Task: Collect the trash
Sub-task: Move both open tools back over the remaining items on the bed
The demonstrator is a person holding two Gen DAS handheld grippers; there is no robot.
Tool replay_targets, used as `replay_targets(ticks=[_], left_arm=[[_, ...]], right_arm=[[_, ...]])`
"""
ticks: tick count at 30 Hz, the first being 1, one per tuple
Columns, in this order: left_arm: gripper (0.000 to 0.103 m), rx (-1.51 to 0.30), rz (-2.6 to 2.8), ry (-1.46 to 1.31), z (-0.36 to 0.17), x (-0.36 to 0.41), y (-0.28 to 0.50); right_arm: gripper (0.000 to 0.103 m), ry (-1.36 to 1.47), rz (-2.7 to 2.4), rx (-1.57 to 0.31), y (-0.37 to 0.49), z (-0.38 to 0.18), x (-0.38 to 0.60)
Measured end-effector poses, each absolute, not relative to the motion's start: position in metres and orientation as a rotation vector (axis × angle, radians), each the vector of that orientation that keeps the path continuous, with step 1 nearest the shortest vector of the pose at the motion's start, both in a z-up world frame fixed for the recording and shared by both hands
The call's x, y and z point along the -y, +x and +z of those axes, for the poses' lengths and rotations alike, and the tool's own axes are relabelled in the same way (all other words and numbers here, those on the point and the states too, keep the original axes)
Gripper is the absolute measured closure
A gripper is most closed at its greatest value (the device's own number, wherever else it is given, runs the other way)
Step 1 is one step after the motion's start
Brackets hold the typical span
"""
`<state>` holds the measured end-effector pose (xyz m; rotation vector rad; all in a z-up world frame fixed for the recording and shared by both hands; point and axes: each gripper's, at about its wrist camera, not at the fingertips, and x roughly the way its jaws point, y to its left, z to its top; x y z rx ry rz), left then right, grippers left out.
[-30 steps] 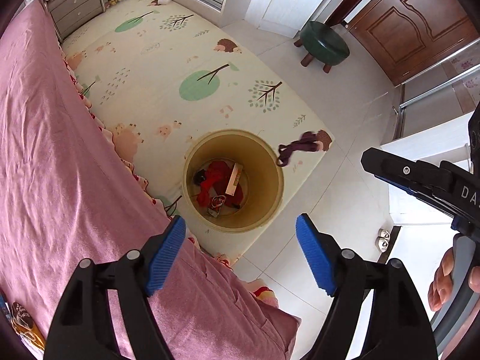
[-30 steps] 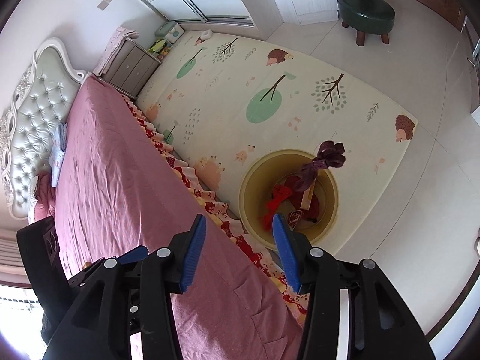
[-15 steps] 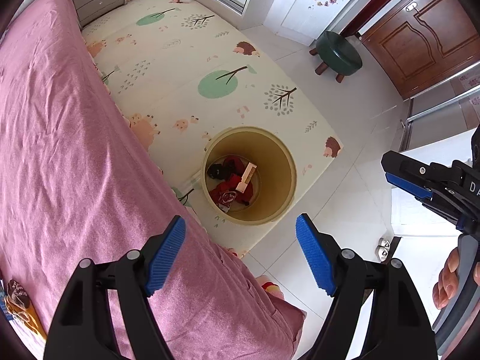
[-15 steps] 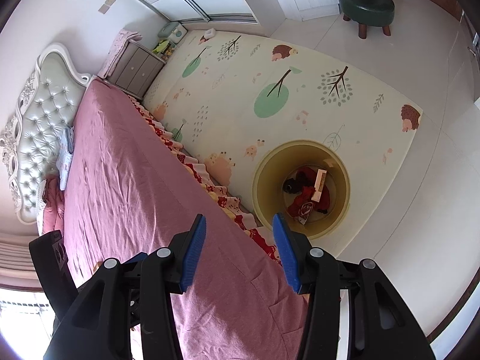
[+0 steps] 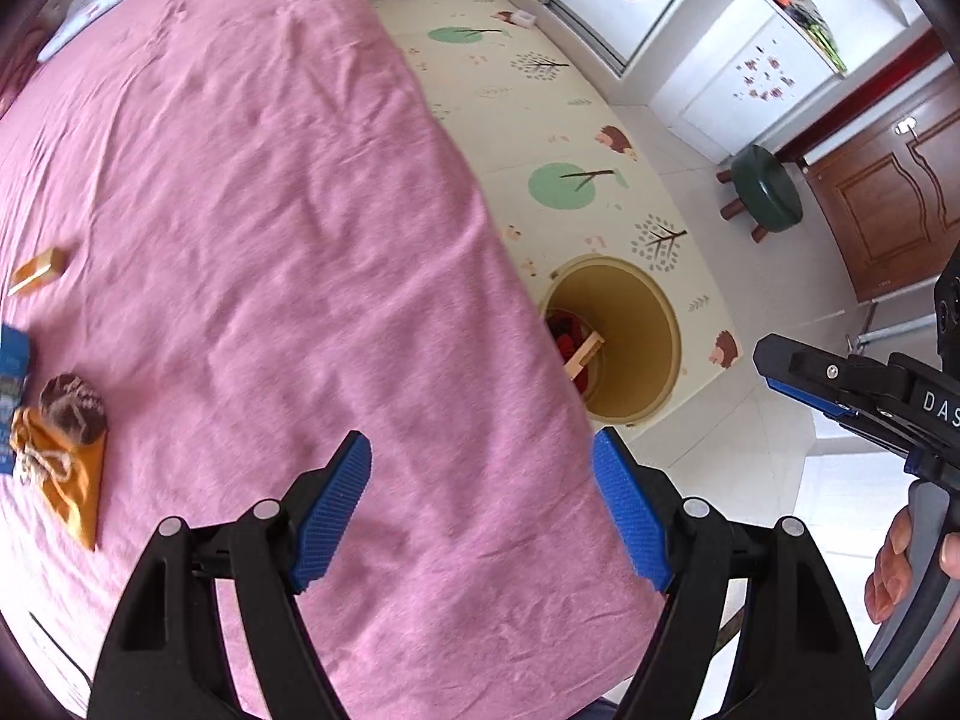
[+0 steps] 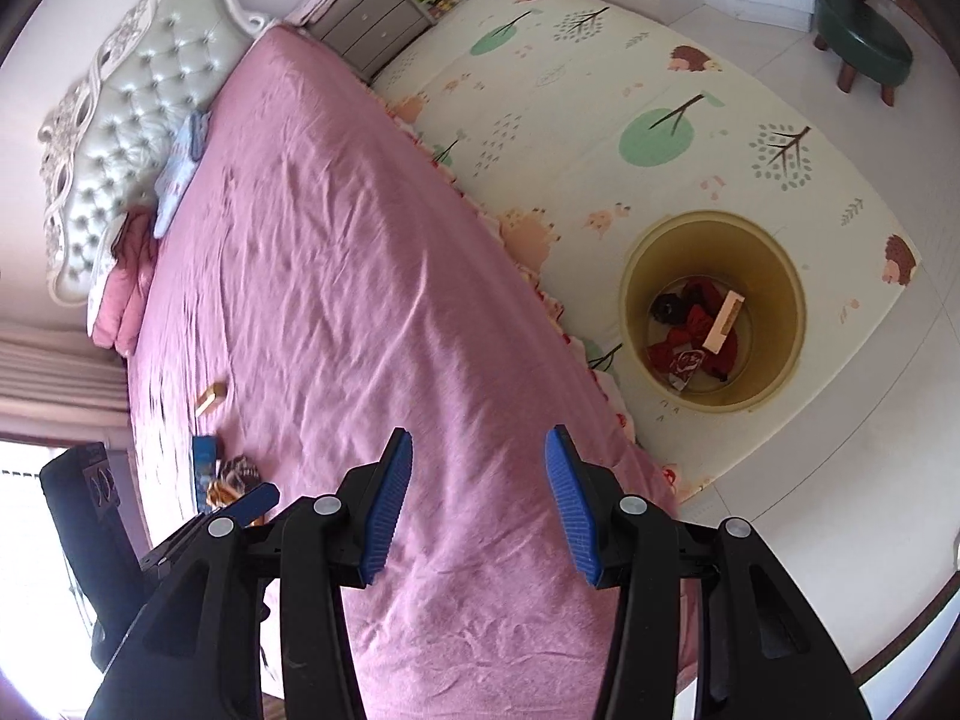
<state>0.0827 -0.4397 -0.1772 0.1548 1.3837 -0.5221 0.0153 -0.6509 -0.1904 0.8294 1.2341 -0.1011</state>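
1. Since a second ago both views have swung off the bin (image 6: 714,312) and back over the bed (image 5: 270,192); the dark purple item that was dropping past the rim is no longer in the air and presumably lies inside with the rest.
2. The left hand-held gripper (image 5: 480,510) hangs above the near edge of the bed with its jaws spread and nothing between them.
3. The right hand-held gripper (image 6: 477,504) is likewise released and empty, over the near right part of the bed, close to the bin (it also shows at the right edge of the left view).
4. The bin stands on the play mat (image 6: 660,90) just beside the bed's right edge, probably so that things lifted off the bed need only a short carry. It already holds red scraps, a dark lump and a pale box.
5. Trash still to collect lies on the bed's left side: an orange pouch (image 5: 66,480) with a brown patterned piece on top of it, a blue packet (image 5: 12,360) just left of that, and a small orange box (image 5: 39,270) farther off.
6. My guess is that the left gripper, being the closer one, goes for the pouch next; soft cloth may bunch, so a pinch on a fold would serve.
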Motion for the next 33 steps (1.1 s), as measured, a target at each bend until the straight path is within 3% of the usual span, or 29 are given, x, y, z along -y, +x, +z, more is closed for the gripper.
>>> replay_targets(ticks=[16,33], left_arm=[[0.027,-1.386,-0.156,-0.161,-0.187,0.198,0.085],[0.027,-1.396,0.033,-0.352,-0.225,0.079,0.124]], right_arm=[[0.057,0.592,0.230,-1.368,0.084,-0.185,0.434],[0.057,0.440,0.375,-1.460,0.156,-0.212,0.312]])
